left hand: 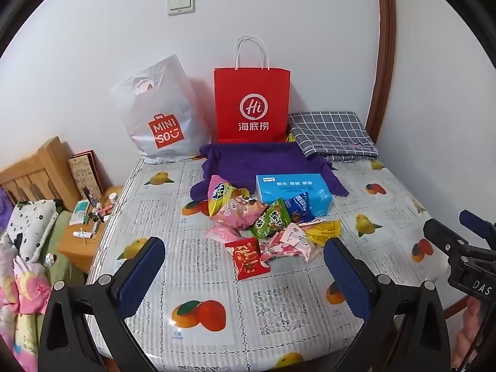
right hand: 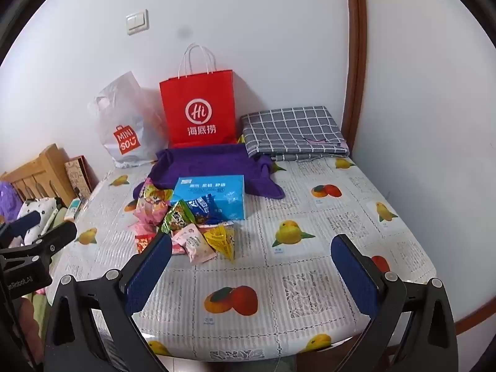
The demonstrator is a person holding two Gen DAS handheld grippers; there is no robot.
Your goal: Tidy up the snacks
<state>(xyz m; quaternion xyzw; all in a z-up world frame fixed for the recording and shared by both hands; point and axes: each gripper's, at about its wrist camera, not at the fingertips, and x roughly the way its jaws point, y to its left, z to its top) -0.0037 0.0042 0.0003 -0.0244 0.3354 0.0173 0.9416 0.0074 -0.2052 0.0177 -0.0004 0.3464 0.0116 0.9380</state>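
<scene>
While both tools hover above table edge, left gripper (left hand: pixel 245 266) and right gripper (right hand: pixel 251 266) jaws spread wide, nothing held; snack pile (left hand: pixel 263 226) mid-table (left hand: pixel 279 303), touching blue tissue pack (left hand: pixel 293 190); purple cloth (left hand: pixel 257 161) behind; red paper bag (left hand: pixel 251 102), white plastic bag (left hand: pixel 158 117), folded checked cloth (left hand: pixel 331 133) against wall

Both wrist views downward, sharing table (left hand: pixel 279 294)

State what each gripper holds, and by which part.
Nothing is held. The left gripper and the right gripper are both open, above the table.
</scene>
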